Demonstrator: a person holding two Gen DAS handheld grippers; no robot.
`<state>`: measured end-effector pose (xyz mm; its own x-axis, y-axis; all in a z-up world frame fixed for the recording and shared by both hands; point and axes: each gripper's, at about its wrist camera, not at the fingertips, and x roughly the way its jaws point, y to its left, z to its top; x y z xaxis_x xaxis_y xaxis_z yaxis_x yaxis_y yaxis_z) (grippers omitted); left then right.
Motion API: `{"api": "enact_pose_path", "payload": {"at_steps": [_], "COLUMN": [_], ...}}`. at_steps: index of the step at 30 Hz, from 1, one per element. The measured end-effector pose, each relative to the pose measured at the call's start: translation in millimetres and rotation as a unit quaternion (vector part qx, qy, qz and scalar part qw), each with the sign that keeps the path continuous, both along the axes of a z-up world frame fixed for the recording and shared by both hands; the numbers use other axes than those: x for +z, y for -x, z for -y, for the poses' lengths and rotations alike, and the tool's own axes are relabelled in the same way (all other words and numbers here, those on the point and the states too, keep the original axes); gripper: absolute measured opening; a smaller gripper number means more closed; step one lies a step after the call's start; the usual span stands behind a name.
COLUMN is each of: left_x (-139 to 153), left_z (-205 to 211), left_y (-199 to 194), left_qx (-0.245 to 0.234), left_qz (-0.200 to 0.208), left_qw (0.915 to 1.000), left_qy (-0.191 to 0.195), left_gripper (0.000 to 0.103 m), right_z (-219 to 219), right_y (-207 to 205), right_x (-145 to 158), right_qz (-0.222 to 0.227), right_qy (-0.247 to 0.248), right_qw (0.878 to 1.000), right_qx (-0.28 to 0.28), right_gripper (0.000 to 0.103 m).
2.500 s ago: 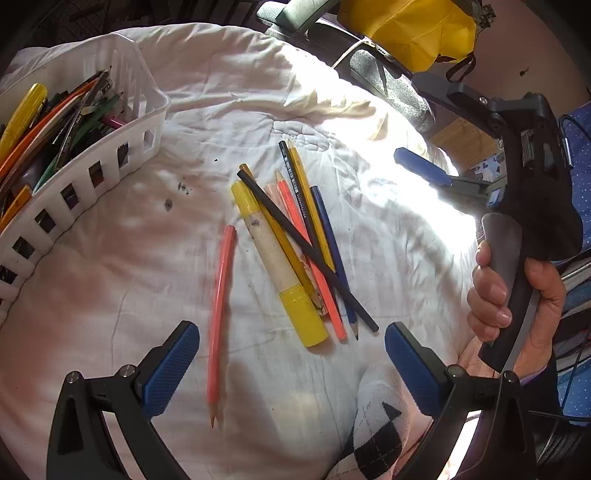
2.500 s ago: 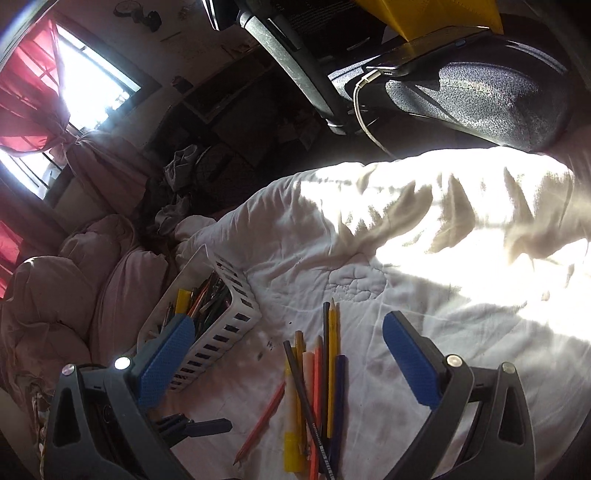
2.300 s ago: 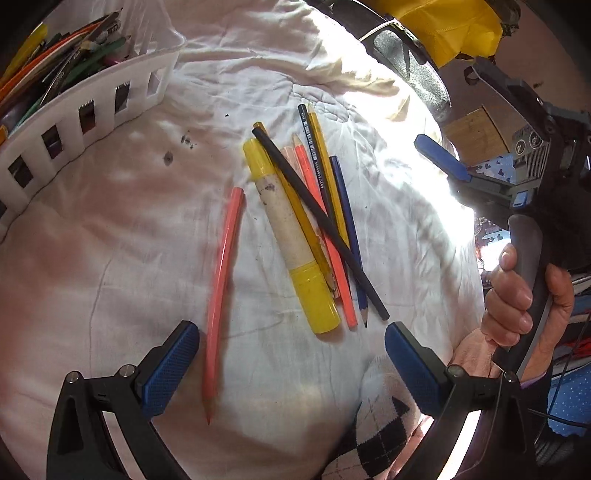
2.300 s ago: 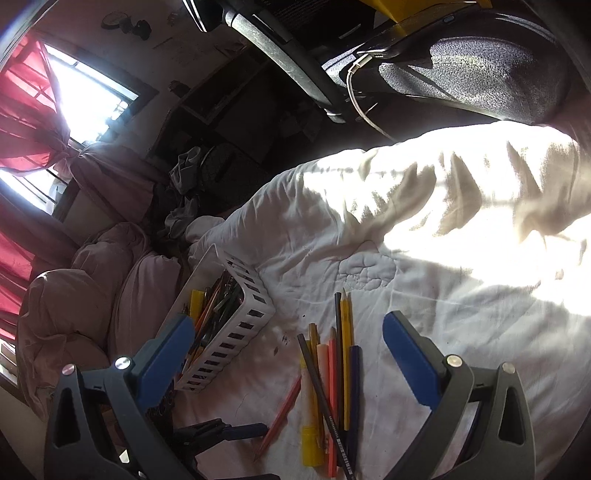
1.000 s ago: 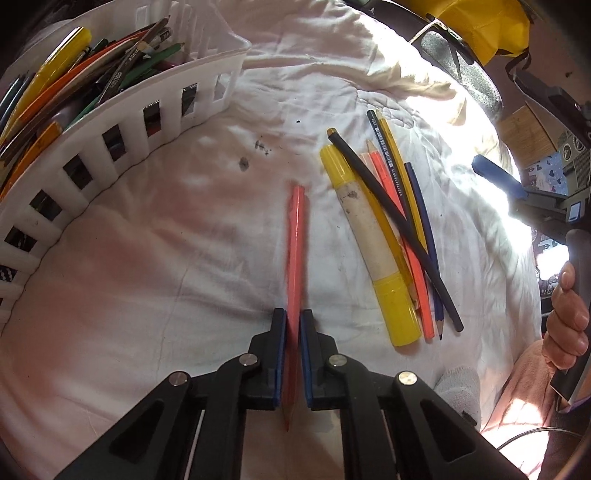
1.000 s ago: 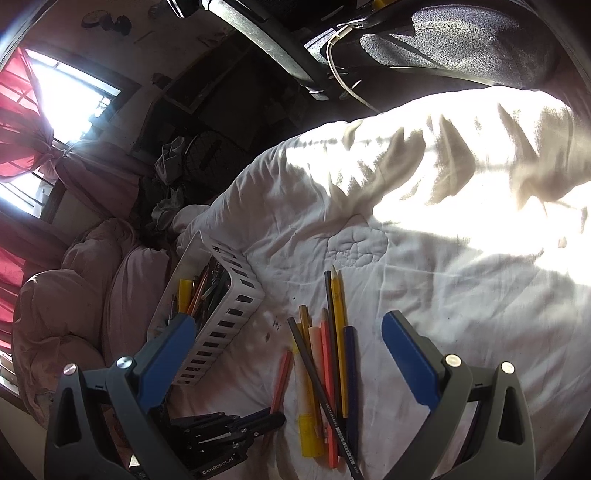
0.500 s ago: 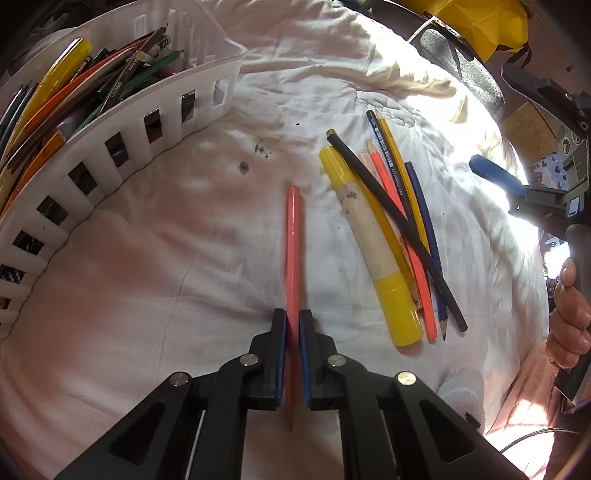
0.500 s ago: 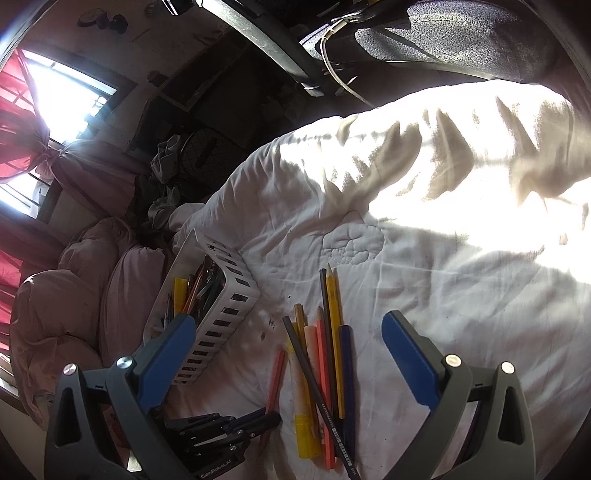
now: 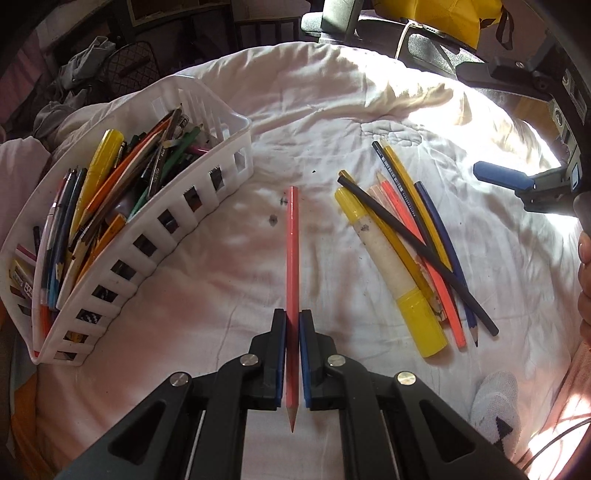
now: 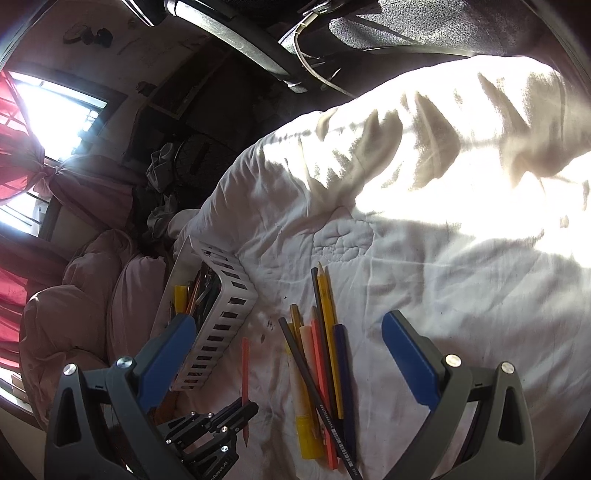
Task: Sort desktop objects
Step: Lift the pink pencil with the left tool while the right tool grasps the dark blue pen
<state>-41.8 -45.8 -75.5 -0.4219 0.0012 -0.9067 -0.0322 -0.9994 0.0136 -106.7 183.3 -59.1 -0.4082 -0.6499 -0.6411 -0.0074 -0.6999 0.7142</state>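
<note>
My left gripper [image 9: 292,326] is shut on a coral-pink pencil [image 9: 291,251], lifted off the white quilt [image 9: 229,280], its blunt end pointing away from me. The same pencil [image 10: 245,369] and left gripper [image 10: 246,408] show low in the right wrist view. A white slotted basket [image 9: 192,206] full of pens and pencils stands to the left. To the right lies a loose pile: a yellow-capped glue stick [image 9: 388,269], a black pencil [image 9: 417,251], orange, yellow and blue pencils. My right gripper [image 10: 288,354] hangs open above that pile [image 10: 321,354], holding nothing.
A socked foot [image 9: 495,406] rests at the lower right of the quilt, a person's hand [image 9: 583,280] at the right edge. An office chair and a yellow bag [image 9: 436,18] stand behind the bed. Pink pillows [image 10: 92,302] lie beyond the basket [image 10: 221,325].
The left gripper, shut on the pink pencil, has risen and tilted up, lifting the pencil off the quilt; more of the basket and room shows. The right gripper barely moved.
</note>
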Motion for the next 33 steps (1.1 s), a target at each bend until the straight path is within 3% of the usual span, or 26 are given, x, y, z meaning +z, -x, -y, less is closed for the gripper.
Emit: {"api": "enact_pose_path", "payload": {"at_steps": [5,18,23,25,28,30,33], "left_x": [-6.1,-9.9,-9.9,-10.1,-10.6,-11.1,-10.7], "left_z": [-15.8,-7.3,-2.0,0.2,2.2,3.6,6.1], "left_y": [3.4,13.1,15.5,16.9,18.8,20.0,22.0], "left_qx": [0.009,0.011,0.016,0.017,0.016,0.015,0.014], "left_qz": [0.011,0.015,0.015,0.015,0.015,0.016,0.016], "left_qw": [0.9999,0.9998,0.9998,0.9997,0.9998,0.9998,0.9998], "left_qy": [-0.004,-0.003,-0.002,-0.001,0.003,0.003,0.002], "left_gripper": [0.007,0.007,0.007,0.007,0.007,0.007,0.007], "right_z": [5.0,4.8,12.9,15.3,16.2,17.1,19.3], "right_y": [-0.5,-0.2,0.5,0.4,1.8,2.0,1.6], "right_x": [-1.7,-7.2,-9.9,-10.5,-13.6,-16.5,-21.1], "right_qz": [0.004,0.014,0.039,0.040,0.044,0.051,0.065], "right_qy": [-0.005,-0.006,-0.086,-0.092,-0.087,-0.098,-0.107], "right_qw": [1.000,1.000,0.995,0.995,0.995,0.993,0.991], "right_qx": [0.010,0.011,0.021,0.026,0.032,0.036,0.044], "right_gripper": [0.102,0.102,0.102,0.095,0.075,0.051,0.031]}}
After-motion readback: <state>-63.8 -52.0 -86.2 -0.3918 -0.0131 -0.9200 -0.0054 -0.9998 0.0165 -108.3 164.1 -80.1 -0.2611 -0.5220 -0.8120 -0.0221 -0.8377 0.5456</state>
